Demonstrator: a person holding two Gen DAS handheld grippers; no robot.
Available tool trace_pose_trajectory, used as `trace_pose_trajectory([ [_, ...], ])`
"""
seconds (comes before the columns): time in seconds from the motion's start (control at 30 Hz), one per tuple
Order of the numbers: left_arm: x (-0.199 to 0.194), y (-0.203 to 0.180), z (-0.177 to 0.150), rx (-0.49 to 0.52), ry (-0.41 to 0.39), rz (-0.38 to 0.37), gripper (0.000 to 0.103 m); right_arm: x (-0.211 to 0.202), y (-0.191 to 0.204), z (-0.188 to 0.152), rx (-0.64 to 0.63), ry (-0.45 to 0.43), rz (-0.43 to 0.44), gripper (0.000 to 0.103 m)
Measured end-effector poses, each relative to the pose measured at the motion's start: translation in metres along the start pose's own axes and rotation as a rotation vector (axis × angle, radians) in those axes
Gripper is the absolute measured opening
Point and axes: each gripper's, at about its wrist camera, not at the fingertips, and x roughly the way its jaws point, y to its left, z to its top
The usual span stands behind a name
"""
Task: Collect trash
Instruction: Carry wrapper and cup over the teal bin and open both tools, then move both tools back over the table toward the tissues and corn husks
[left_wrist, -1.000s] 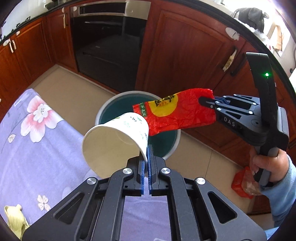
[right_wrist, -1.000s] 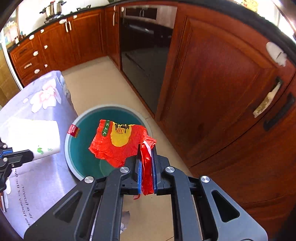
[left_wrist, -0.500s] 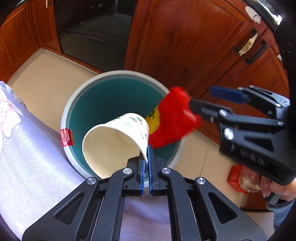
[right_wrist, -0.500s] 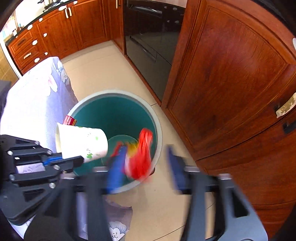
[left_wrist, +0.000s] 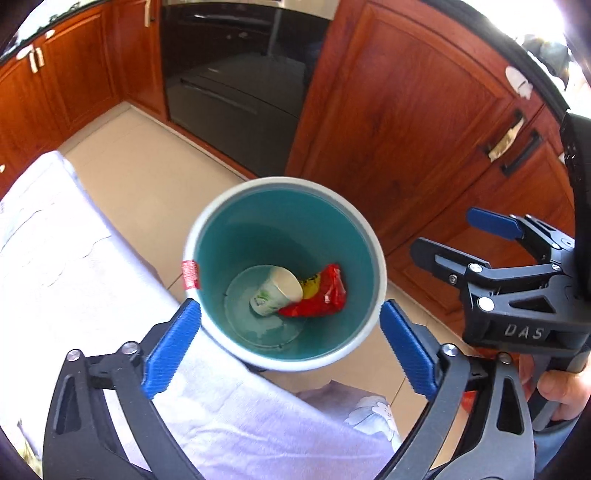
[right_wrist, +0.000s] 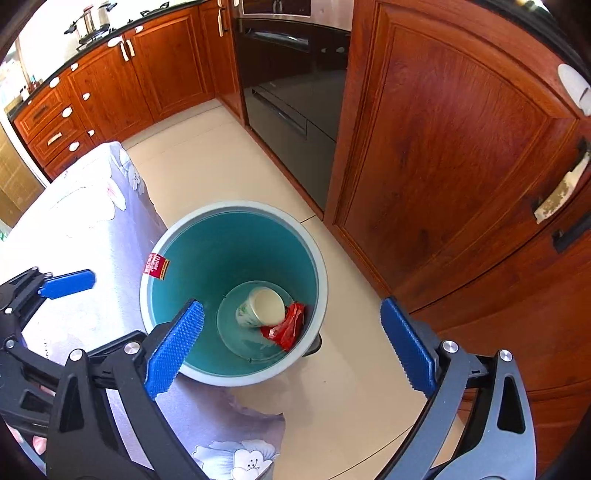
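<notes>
The paper cup (left_wrist: 276, 291) lay on its side at the bottom of the teal bin (left_wrist: 236, 236), its long axis running from about ten o'clock to four o'clock in the left wrist view, the open mouth turned toward four o'clock and up at the camera. The red wrapper (left_wrist: 325, 295) lay crumpled just beside it at three o'clock, touching the cup's rim. In the right wrist view the cup (right_wrist: 260, 308) showed its mouth almost straight up, with the wrapper (right_wrist: 286, 325) at four o'clock.

The left gripper (left_wrist: 290, 328) was opening, its jaws already wide, with nothing between them but the bin far below. The right gripper (right_wrist: 291, 343) was likewise opening, wide apart and empty. The bin stood on the tiled floor (right_wrist: 207, 155) beside a floral-clothed table (right_wrist: 85, 206).
</notes>
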Motion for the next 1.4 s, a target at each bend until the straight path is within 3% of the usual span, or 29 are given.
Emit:
trace_pose_trajectory([
  [0.43, -0.037, -0.001, -0.045, -0.026, -0.036, 0.036, 0.099, -0.036, 0.026, -0.017, -0.033, -0.022, 0.019, 0.093],
  [0.87, -0.107, 0.009, -0.097, -0.025, -0.112, 0.079, 0.099, -0.091, 0.066, -0.044, -0.079, -0.082, 0.054, 0.096],
  [1.17, -0.167, 0.05, -0.174, -0.068, -0.144, 0.152, 0.099, -0.119, 0.14, -0.073, -0.203, -0.093, 0.144, 0.096],
  [1.4, -0.205, 0.108, -0.24, -0.159, -0.139, 0.237, 0.099, -0.116, 0.221, -0.1, -0.34, -0.045, 0.218, 0.096],
])
